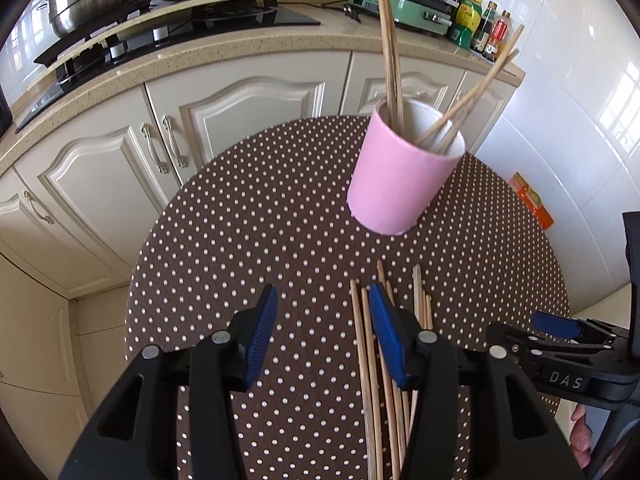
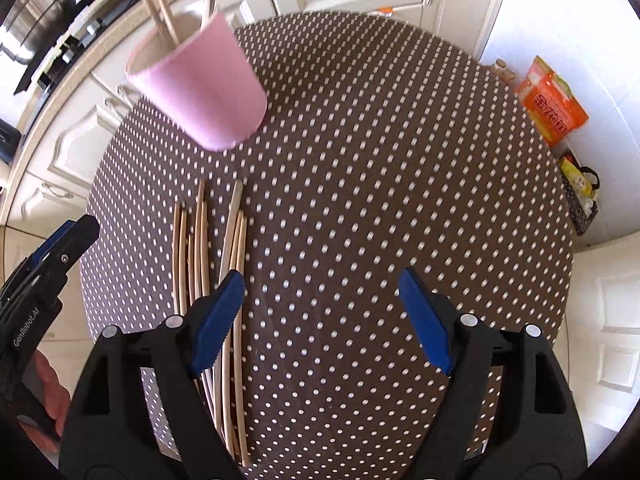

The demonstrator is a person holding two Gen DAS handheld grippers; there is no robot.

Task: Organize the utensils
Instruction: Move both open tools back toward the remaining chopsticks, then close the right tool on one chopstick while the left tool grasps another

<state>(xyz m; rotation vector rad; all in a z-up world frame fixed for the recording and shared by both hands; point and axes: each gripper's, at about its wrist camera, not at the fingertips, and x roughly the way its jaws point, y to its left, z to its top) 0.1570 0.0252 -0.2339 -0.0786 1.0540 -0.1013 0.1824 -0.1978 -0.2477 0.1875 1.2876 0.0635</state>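
Your round bench (image 1: 280, 208) with its brown polka-dot cover fills the middle of both views. Behind it, cream kitchen cabinets (image 1: 248, 108) run across the upper left of the left wrist frame. The pink cup (image 1: 400, 184) stands on the bench right of centre there, with several wooden chopsticks (image 1: 390, 52) leaning inside it. More loose chopsticks (image 2: 236, 248) lie side by side on the bench, below the cup in both frames; how many is hard to tell where they overlap. Your left hand-held gripper (image 1: 324, 340) is released, its blue pads spread, the right-hand pad over the loose sticks. Your right hand-held gripper (image 2: 322, 316) is also released and grasps nothing, its left-hand pad just above the sticks.
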